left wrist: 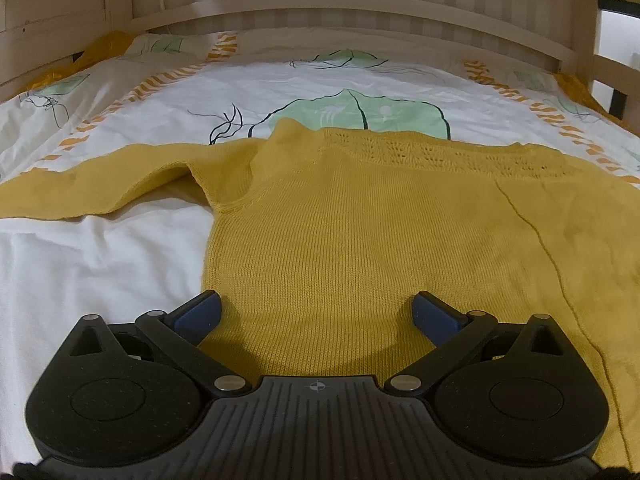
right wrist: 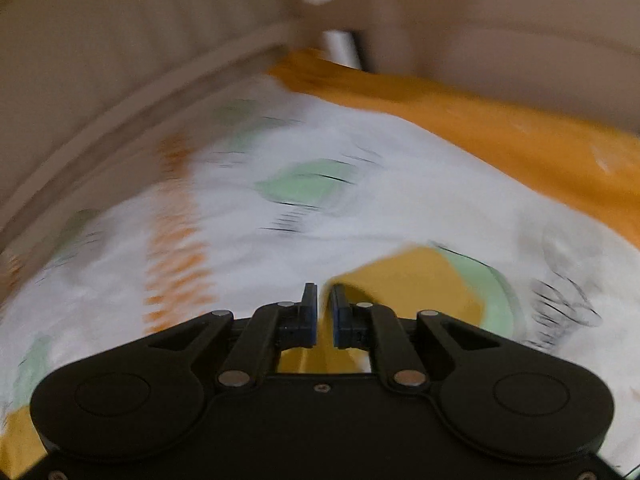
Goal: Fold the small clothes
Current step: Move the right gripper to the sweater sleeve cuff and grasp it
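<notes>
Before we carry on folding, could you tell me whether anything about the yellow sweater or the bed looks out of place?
Nothing looks damaged or spilled. The yellow sweater lies flat on the bedsheet, one sleeve stretched sideways, not yet folded. The right wrist view is blurred, so little detail shows there.

A mustard-yellow knitted sweater (left wrist: 360, 220) lies spread flat on a white bedsheet printed with green leaves (left wrist: 160, 92), its neckline with an openwork yoke farthest from the left wrist camera. One long sleeve stretches out leftward. In the blurred right wrist view, a yellow part of it (right wrist: 412, 280) rises off the sheet.
</notes>
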### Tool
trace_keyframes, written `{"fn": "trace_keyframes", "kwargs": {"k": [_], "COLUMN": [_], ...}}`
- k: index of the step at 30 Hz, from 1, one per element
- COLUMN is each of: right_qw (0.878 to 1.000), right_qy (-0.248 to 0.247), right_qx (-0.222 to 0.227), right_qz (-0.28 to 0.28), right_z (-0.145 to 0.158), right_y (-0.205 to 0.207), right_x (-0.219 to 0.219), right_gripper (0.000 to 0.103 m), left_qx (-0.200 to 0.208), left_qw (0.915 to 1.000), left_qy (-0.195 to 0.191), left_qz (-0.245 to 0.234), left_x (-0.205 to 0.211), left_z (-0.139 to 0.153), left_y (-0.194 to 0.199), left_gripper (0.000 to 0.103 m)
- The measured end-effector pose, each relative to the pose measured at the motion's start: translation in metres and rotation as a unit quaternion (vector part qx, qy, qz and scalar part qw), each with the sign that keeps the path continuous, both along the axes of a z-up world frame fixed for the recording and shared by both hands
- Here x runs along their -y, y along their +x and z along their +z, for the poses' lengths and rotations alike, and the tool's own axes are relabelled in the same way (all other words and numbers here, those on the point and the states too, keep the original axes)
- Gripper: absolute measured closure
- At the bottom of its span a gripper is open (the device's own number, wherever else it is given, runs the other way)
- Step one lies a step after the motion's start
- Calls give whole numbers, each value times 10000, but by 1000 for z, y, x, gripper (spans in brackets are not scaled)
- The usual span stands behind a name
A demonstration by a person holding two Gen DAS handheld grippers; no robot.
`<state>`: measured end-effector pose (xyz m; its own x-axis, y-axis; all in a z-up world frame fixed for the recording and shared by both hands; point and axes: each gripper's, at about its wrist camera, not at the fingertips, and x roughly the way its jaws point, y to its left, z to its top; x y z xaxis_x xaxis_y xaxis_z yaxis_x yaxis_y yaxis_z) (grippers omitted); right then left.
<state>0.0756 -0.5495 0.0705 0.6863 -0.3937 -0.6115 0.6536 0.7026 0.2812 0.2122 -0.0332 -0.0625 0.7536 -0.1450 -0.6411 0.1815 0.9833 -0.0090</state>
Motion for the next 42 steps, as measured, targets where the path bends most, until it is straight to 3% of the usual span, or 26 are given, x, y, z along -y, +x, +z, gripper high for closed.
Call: {"fn": "trace_keyframes", "kwargs": {"k": [5,8,12,16,19,22,23,29,34,37,42], "right_qw": [9938,9843,9691,9665,9716,9820,9859,9986,9912,9837,9722], "right_qy": [-146,-83,189,355,437,319,253,331,776,1084,1603], "right_qx": [275,361,334,162,-62,-226,-276,-359,-147,-16,669], "right_qz": [1071,1727,2438,2537,2323,1850,1634,186,-1063,-1432,-1569], "right_z": [42,49,36,7,-16,-27,-32,-45,-58,-71,-89], "right_y": [41,68,104,121,116,95,84,11,-46,-60,-59], "right_x": [-79,-135,-202,-228,-213,-179,-162,-63,4,28,46], "right_gripper": [88,88,88,84,77,48,44,44,44,44,44], "left_qx": [-10,-14,-12,-15,-12,-11,-10,-38,-46,-69,-60], "left_qw": [10000,10000,9999,9999,9998,9998,9998,9999,9999,9999,9999], "left_qy": [-47,-94,-157,-171,-189,-186,-187,-145,-120,-103,-78], "left_qz": [0,0,-4,-5,-4,-3,-3,-10,-16,-19,-21], "left_x": [-1,-2,-3,-4,-4,-4,-4,-3,-3,-3,-3], "left_z": [0,0,0,0,0,0,0,1,1,2,2], "left_y": [0,1,1,1,1,1,1,2,2,3,2], "left_gripper": [0,0,0,0,0,0,0,0,0,0,0]}}
